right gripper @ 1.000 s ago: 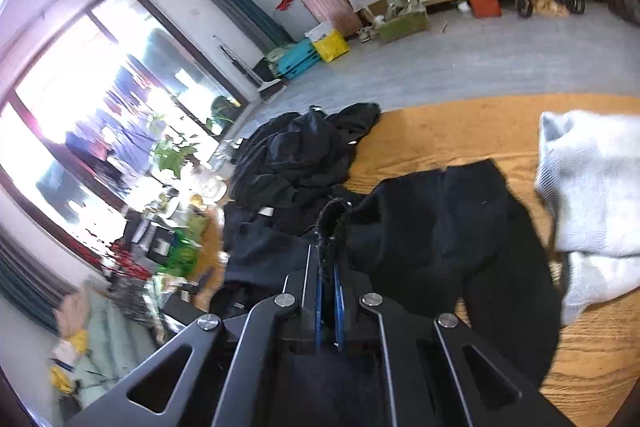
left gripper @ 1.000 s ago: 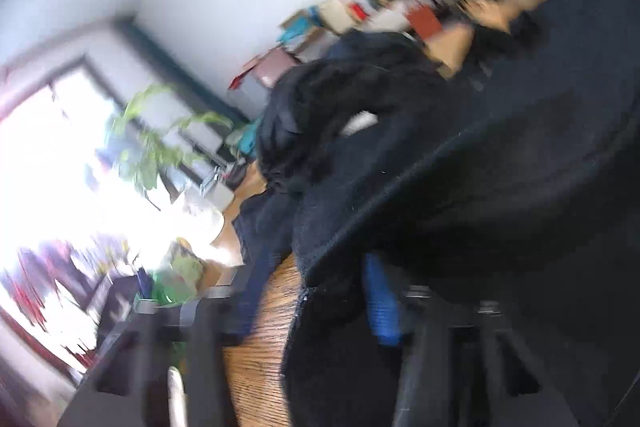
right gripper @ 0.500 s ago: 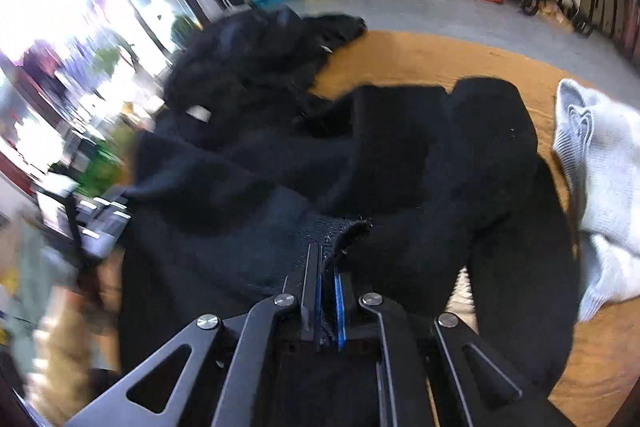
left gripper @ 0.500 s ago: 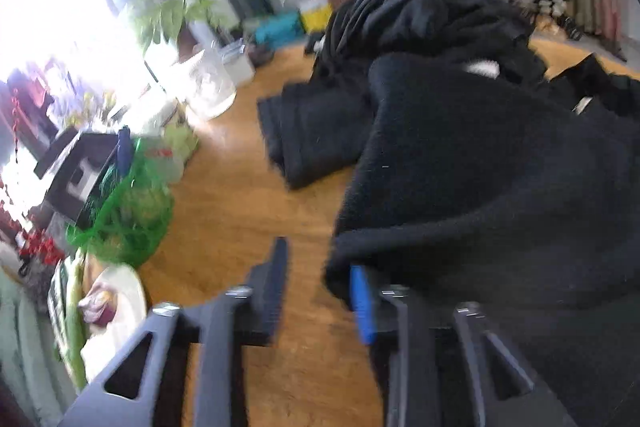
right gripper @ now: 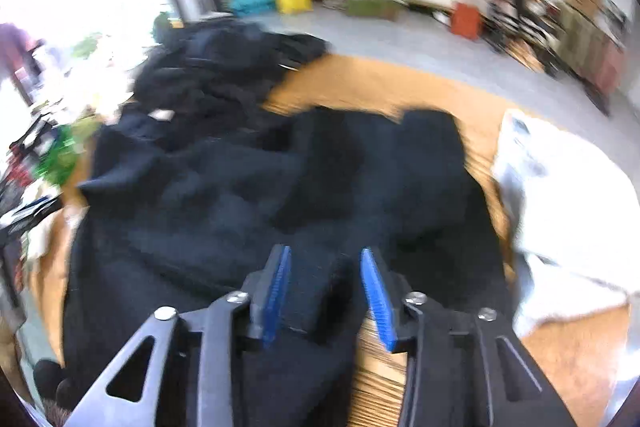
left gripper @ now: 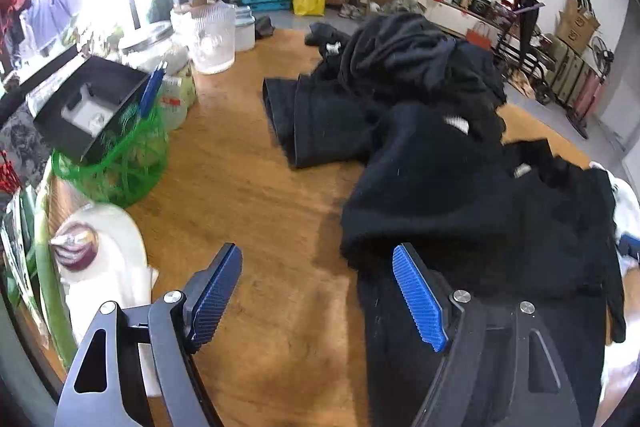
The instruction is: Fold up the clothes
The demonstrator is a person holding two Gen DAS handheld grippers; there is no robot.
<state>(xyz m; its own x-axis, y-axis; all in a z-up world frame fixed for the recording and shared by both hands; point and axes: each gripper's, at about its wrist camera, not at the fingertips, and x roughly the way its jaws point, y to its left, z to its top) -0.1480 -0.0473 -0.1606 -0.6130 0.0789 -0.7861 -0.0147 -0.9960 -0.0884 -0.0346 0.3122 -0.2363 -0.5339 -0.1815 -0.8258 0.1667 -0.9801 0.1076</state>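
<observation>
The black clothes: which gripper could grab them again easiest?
Probably the right gripper: its opening jaws sit directly over the black garment. The left gripper opens mostly over bare table.

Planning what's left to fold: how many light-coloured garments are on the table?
1: a white garment lies at the table's right edge, beside the black garment. More could be buried under the dark pile behind.

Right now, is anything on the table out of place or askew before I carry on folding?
Nothing is spilled or damaged. The black garment lies rumpled rather than flat, its edge bunched beside the left hand-held gripper, whose jaws are opening on bare table. A heap of dark clothes sits unfolded behind it.
</observation>
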